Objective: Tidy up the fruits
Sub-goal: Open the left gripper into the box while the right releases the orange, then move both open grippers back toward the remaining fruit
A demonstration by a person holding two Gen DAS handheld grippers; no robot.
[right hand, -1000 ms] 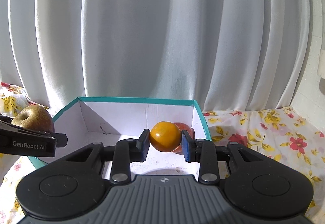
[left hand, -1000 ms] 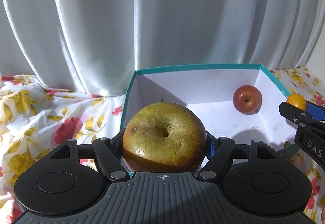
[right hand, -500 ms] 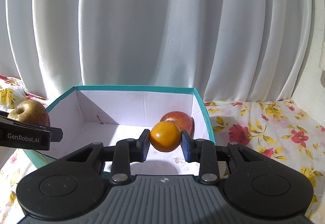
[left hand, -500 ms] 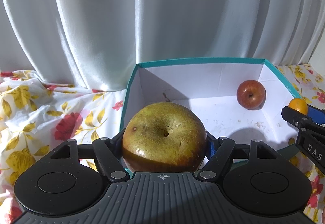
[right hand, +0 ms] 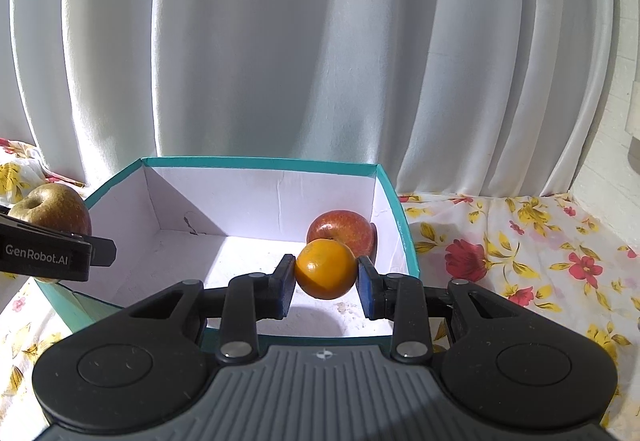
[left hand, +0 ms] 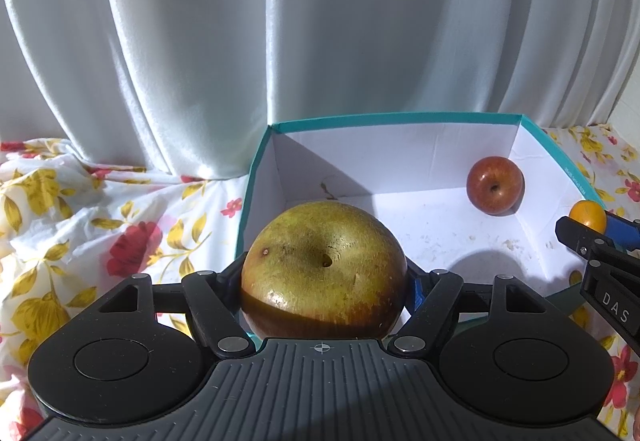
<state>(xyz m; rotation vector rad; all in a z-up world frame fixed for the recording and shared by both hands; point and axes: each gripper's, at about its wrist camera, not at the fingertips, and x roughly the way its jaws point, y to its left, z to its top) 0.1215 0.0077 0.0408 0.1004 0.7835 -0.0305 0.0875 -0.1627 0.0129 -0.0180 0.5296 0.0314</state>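
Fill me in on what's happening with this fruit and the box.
A person is sorting fruit with two handheld grippers. The left gripper is clamped on a large greenish-brown apple, the right gripper on a small orange. Both are held at the near edge of the teal box, where one red apple already sits in the far right corner.

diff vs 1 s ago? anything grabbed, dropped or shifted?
Nothing grabbed or dropped. In both wrist views the teal box and the red apple in it have slid lower in frame with more curtain above, so the views have tilted up a little. Unchanged: the left gripper is clamped on the green-brown apple, the right gripper on the orange, and the red apple sits in the same corner.
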